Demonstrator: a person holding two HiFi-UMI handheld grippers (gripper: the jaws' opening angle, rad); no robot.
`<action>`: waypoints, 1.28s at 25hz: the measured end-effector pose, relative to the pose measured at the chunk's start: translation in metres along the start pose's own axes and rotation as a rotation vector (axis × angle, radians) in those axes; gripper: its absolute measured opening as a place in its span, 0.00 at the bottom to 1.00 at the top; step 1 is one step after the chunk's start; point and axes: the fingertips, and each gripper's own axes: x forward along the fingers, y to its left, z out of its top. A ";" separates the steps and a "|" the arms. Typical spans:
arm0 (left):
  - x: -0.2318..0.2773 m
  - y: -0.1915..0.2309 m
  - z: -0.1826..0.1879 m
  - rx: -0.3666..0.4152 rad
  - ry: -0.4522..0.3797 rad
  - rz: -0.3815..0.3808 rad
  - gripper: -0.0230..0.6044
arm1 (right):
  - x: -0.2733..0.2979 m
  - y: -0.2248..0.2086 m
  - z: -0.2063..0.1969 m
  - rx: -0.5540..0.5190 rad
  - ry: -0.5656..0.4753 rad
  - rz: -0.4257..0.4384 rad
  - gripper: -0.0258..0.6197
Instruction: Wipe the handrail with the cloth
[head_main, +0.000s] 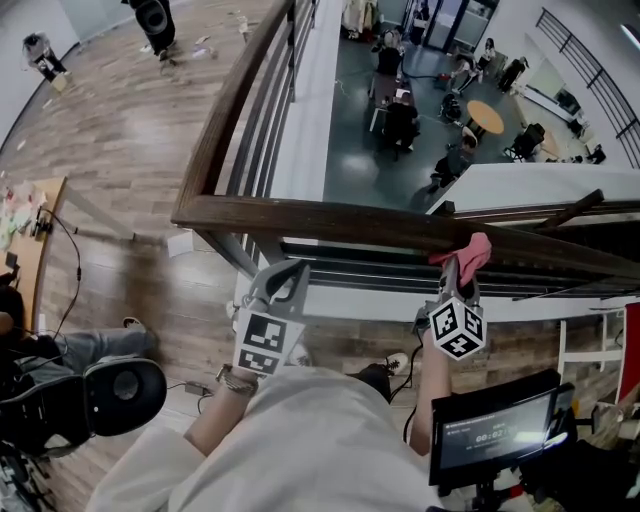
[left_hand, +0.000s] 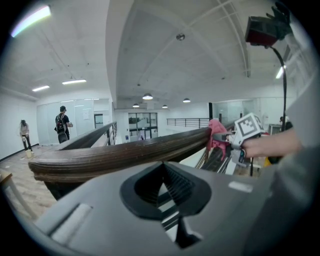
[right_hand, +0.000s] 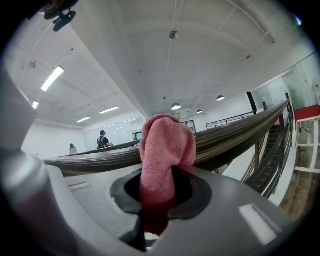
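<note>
The dark wooden handrail (head_main: 330, 220) runs from a corner at the left across to the right. A pink cloth (head_main: 470, 250) is bunched in my right gripper (head_main: 455, 265), which is shut on it and presses it against the rail's near side, right of centre. In the right gripper view the cloth (right_hand: 165, 150) stands up between the jaws of the right gripper (right_hand: 157, 197), in front of the rail (right_hand: 100, 162). My left gripper (head_main: 288, 270) sits just below the rail, left of centre, shut and holding nothing. Its own view shows the left gripper (left_hand: 162, 187), the rail (left_hand: 125, 152) and the cloth (left_hand: 216, 134).
Dark metal bars (head_main: 350, 262) run under the rail, with an open drop to a lower floor (head_main: 420, 110) where people sit. A second rail (head_main: 235, 90) leads away from the corner. Behind me are a monitor (head_main: 495, 425), a black chair (head_main: 120, 395) and a white rack (head_main: 600, 340).
</note>
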 end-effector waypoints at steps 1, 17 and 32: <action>-0.001 0.001 -0.001 0.000 0.000 0.001 0.05 | 0.000 0.002 0.000 0.000 0.001 0.003 0.14; -0.009 0.005 -0.014 -0.024 0.011 0.005 0.05 | 0.001 0.039 -0.009 -0.032 0.016 0.072 0.14; -0.019 0.017 -0.018 -0.031 0.011 0.038 0.05 | 0.003 0.078 -0.017 -0.054 0.020 0.138 0.14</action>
